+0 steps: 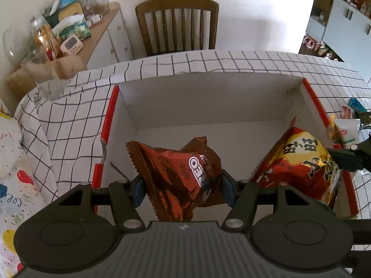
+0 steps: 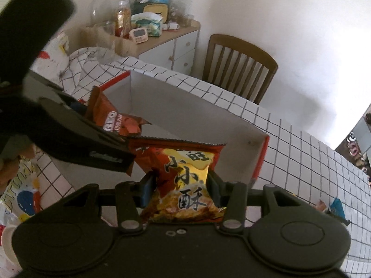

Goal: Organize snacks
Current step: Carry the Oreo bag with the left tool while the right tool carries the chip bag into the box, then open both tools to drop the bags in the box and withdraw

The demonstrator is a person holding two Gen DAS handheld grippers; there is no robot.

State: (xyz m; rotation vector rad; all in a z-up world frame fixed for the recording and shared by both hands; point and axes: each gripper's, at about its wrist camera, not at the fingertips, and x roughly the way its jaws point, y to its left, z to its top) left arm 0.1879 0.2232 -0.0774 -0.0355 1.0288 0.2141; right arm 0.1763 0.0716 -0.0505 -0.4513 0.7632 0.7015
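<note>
Crinkly brown Oreo packet (image 1: 183, 176) pinched in my left gripper (image 1: 182, 188), red-and-yellow crisp bag (image 2: 183, 180) in my right gripper (image 2: 180, 188) (both over the white red-edged cardboard box (image 1: 208, 102)); slick foil could slip.

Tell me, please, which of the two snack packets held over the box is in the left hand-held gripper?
The brown Oreo packet, pinched by the left hand-held gripper. The other, red and yellow with Chinese lettering, sits in the right hand-held gripper.
</note>
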